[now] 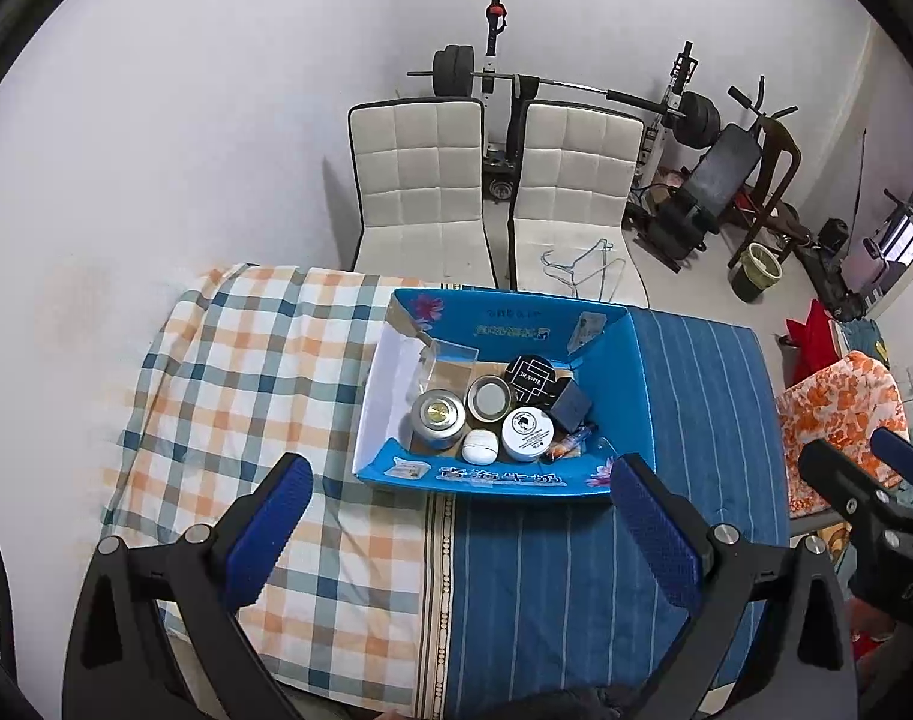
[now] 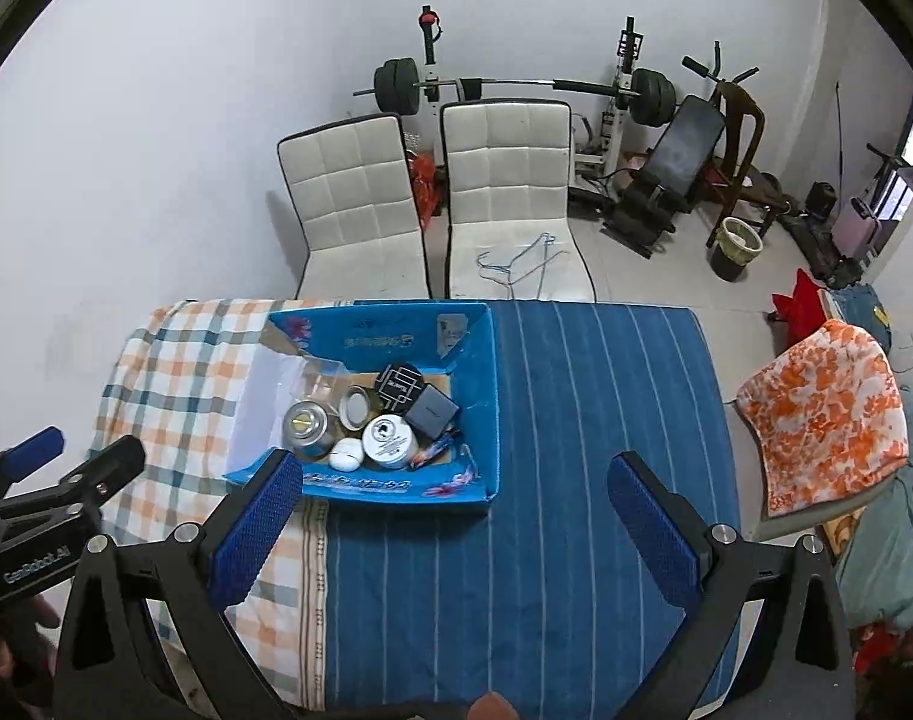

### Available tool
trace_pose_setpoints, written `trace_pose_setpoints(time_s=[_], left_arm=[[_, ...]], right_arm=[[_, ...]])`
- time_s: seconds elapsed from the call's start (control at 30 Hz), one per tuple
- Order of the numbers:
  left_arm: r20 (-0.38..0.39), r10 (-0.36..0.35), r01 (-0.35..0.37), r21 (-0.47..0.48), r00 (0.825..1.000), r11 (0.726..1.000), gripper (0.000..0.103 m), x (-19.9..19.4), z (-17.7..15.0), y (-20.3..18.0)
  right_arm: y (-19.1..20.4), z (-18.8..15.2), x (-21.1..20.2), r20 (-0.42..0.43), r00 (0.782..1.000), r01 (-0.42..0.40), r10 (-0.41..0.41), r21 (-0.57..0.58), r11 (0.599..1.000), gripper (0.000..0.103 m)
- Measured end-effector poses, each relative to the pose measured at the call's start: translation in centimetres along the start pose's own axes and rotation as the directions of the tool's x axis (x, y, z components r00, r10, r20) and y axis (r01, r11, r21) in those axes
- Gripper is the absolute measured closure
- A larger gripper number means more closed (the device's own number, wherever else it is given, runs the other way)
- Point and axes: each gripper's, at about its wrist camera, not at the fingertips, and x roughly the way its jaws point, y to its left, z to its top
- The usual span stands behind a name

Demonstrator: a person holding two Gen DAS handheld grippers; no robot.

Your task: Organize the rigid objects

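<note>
Since both the left tongs (image 1: pixel 459 531) and right tongs (image 2: pixel 453 528) hang open and empty before the blue box (image 1: pixel 642 396), reach down squarely over one jar (image 1: pixel 527 433).

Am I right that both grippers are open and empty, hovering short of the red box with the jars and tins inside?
Not quite: the box is blue, not red, as both wrist views show. The rest holds: the left gripper and right gripper are open and empty, short of the box, with the jars and tins inside.
</note>
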Motion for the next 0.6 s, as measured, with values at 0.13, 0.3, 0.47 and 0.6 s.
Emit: trace_pose_setpoints(time_s=[0.13, 0.3, 0.47, 0.6], left_arm=[[-0.002, 0.006, -0.006, -0.001, 1.0, 1.0, 0.001, 0.2, -0.1, 0.1], [-0.009, 0.013, -0.013, -0.012, 1.0, 1.0, 0.001, 0.6, -0.2, 0.3], [-0.011, 0.013, -0.013, -0.011, 1.0, 1.0, 0.001, 0.6, -0.3, 0.2], [-0.006, 0.007, -0.007, -0.007, 1.0, 1.0, 0.001, 0.9, -0.3, 0.4]], right_arm=[[0.0, -0.1, 0.7, -0.014, 1.0, 0.01, -0.01, -0.005, 1.0, 0.0], [0.0, -0.3, 1.3, -0.023, 1.0, 0.016, -0.016, -0.005, 1.0, 0.0], [0.0, -0.4, 1.4, -0.024, 1.0, 0.016, -0.016, -0.004, 1.0, 0.0], [0.1, -0.4, 1.4, -0.023, 1.0, 0.018, -0.018, -0.005, 1.0, 0.0]])
